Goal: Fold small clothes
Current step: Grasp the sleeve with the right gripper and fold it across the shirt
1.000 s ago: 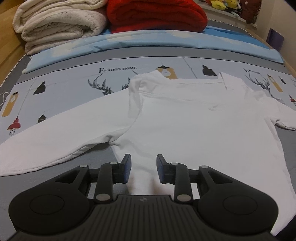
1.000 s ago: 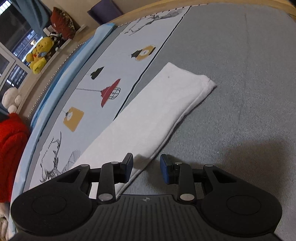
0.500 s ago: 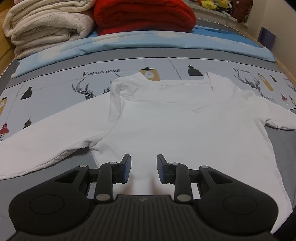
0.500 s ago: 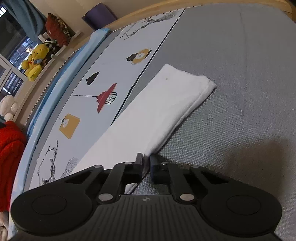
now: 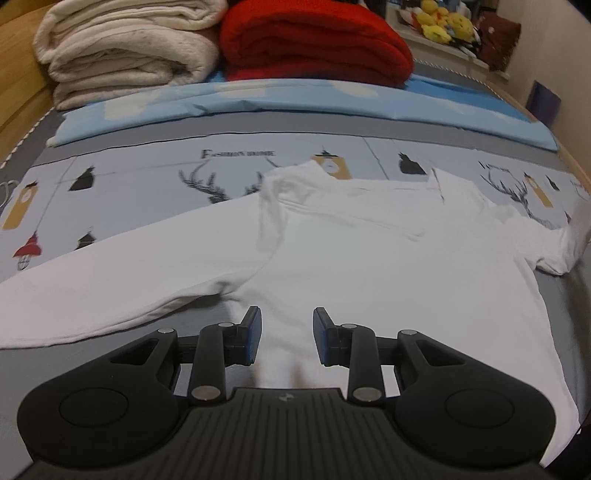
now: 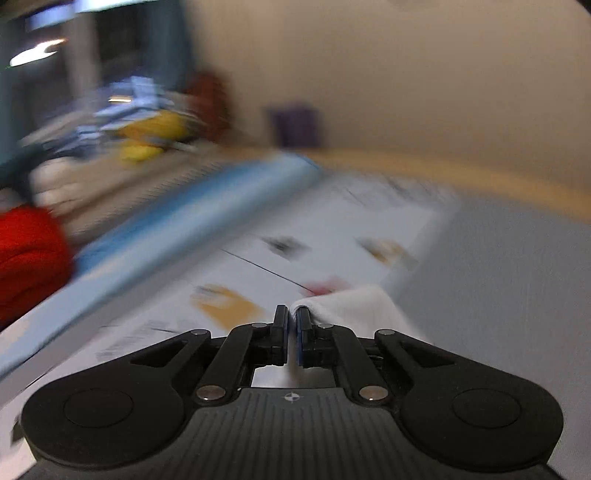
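White long-sleeved shirt (image 5: 369, 266) of smooth, soft knit lies spread flat on the bed (image 5: 147, 184), chest up, collar toward the far pillows, one sleeve stretched out to the left. My left claw (image 5: 287, 341) hovers over its lower hem, jaws partly apart with nothing between them. My right claw (image 6: 291, 336) has its jaws pinched together on a fold of the shirt's other sleeve (image 6: 354, 306), lifted off the bedding; that view is badly blurred. The bed cover is printed with antlered deer heads, lanterns and the words "Fashion Home" (image 5: 238, 153). Behind it sit a folded fluffy cream blanket (image 5: 125, 48), a thick red blanket (image 5: 314, 40) and yellow plush toys (image 5: 443, 26).
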`<state>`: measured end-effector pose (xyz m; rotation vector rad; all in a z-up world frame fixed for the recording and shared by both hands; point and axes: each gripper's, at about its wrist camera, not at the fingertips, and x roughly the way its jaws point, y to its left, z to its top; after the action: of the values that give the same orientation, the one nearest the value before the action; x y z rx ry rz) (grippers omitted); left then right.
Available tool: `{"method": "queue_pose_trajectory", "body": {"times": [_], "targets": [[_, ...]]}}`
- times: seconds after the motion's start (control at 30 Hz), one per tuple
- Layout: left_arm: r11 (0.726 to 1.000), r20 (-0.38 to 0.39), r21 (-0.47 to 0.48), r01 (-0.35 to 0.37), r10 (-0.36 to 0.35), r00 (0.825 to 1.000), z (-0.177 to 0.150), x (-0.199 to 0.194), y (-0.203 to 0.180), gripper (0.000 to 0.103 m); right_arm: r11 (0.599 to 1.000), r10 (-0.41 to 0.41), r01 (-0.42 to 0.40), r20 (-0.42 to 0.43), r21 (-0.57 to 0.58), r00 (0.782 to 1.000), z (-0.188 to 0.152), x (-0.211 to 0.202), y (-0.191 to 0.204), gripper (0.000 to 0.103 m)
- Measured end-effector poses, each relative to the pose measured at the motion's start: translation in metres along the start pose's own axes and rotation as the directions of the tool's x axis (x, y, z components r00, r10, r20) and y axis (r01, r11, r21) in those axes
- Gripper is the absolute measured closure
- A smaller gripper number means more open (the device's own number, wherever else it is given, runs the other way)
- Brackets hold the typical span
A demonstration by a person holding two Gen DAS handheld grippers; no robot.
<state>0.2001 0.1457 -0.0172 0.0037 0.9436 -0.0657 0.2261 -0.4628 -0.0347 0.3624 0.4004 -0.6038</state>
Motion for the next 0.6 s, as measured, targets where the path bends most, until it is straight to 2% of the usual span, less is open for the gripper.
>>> {"method": "queue_pose_trajectory", "body": {"times": [0.07, 0.13, 0.17, 0.2, 0.23, 0.27, 0.3, 0.33, 0.37, 0.4, 0.47, 0.5, 0.53, 0.6], "targets": [[1.000, 0.003, -0.019, -0.008, 0.009, 1.000, -0.002, -0.004, 0.011, 0.069, 0.983, 0.141, -0.131, 0.068, -0.126, 0.988, -0.002, -0.033, 0.054, 0.100], [0.999, 0.005, -0.043, -0.013, 0.013, 1.000, -0.004, -0.009, 0.021, 0.069, 0.921, 0.321, -0.288, 0.095, -0.262, 0.942, -0.014, -0.073, 0.111, 0.099], [0.998, 0.006, -0.055, -0.013, 0.014, 1.000, -0.004, -0.010, 0.026, 0.069, 0.870, 0.418, -0.368, 0.092, -0.329, 0.904, -0.025, -0.094, 0.137, 0.099], [0.997, 0.006, -0.070, -0.015, 0.015, 1.000, -0.005, -0.012, 0.031, 0.069, 0.796, 0.523, -0.459, 0.065, -0.395, 0.850, -0.041, -0.118, 0.165, 0.099], [0.996, 0.005, -0.083, -0.016, 0.016, 1.000, -0.006, -0.013, 0.036, 0.069, 0.736, 0.589, -0.525, 0.023, -0.428, 0.808, -0.055, -0.134, 0.183, 0.099], [0.995, 0.004, -0.095, -0.014, 0.015, 1.000, -0.007, -0.014, 0.040, 0.069, 0.661, 0.655, -0.605, -0.053, -0.445, 0.754, -0.073, -0.150, 0.201, 0.098], [0.994, 0.001, -0.109, -0.013, 0.014, 1.000, -0.008, -0.014, 0.044, 0.069, 0.567, 0.706, -0.694, -0.174, -0.443, 0.687, -0.095, -0.161, 0.217, 0.098], [0.993, -0.003, -0.121, -0.014, 0.013, 1.000, -0.008, -0.013, 0.048, 0.069, 0.477, 0.722, -0.768, -0.309, -0.426, 0.620, -0.116, -0.166, 0.230, 0.098], [0.991, -0.006, -0.130, -0.013, 0.013, 1.000, -0.010, -0.013, 0.050, 0.069, 0.369, 0.695, -0.840, -0.483, -0.397, 0.533, -0.141, -0.170, 0.243, 0.097], [0.990, -0.008, -0.140, -0.009, 0.008, 1.000, -0.011, -0.013, 0.052, 0.069, 0.326, 0.649, -0.861, -0.570, -0.391, 0.504, -0.157, -0.172, 0.248, 0.097], [0.988, -0.011, -0.155, -0.003, 0.001, 1.000, -0.013, -0.010, 0.056, 0.069, 0.321, 0.573, -0.872, -0.657, -0.370, 0.490, -0.173, -0.174, 0.252, 0.096], [0.987, -0.011, -0.161, 0.000, -0.001, 1.000, -0.015, -0.007, 0.059, 0.069, 0.338, 0.548, -0.880, -0.690, -0.333, 0.472, -0.171, -0.171, 0.252, 0.096], [0.986, -0.008, -0.167, 0.006, -0.007, 1.000, -0.016, -0.004, 0.061, 0.069, 0.368, 0.540, -0.878, -0.698, -0.307, 0.471, -0.163, -0.170, 0.251, 0.095], [0.983, -0.012, -0.184, 0.008, -0.010, 1.000, -0.022, 0.007, 0.066, 0.069, 0.434, 0.547, -0.852, -0.666, -0.292, 0.507, -0.143, -0.172, 0.250, 0.088]]}}
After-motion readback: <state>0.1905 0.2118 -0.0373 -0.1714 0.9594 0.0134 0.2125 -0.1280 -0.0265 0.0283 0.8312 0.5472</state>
